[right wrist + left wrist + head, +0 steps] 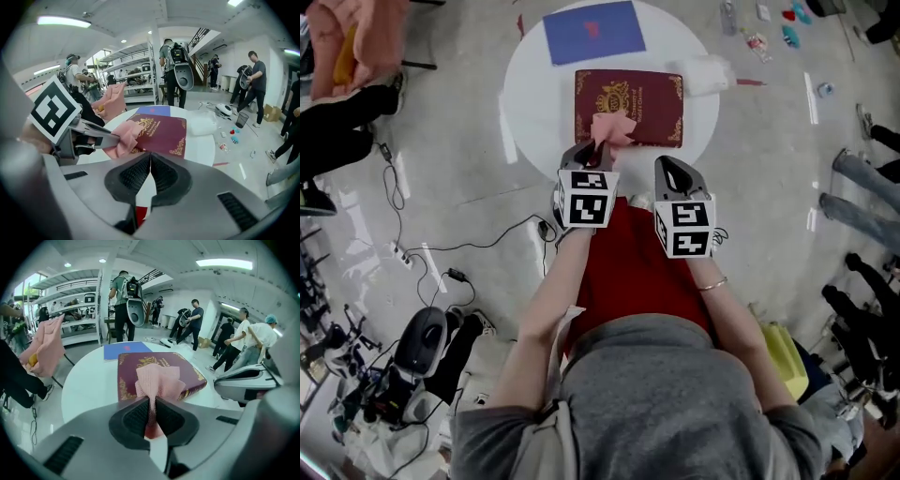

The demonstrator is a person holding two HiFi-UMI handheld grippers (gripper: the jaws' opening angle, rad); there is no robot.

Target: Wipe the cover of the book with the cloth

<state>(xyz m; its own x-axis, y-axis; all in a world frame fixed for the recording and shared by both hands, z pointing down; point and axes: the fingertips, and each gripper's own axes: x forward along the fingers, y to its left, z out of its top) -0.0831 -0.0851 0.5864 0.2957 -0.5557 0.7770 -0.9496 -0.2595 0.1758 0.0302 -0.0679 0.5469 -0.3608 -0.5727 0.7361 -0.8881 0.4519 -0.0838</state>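
Holding the pink cloth (157, 380) tight, the left gripper (598, 148) has its jaws pinched on one bunched end. The loose end fans out over the near edge of the red book (642, 103). The book lies flat on the round white table (520, 103). The cloth looks soft, light and floppy, so the bunched end seems the best place to grip. The book looks stiff and heavy. The right gripper (150, 164) is closed on nothing, just beside the left one. I cannot tell if the cloth presses on the cover. The gold words are too small to read.
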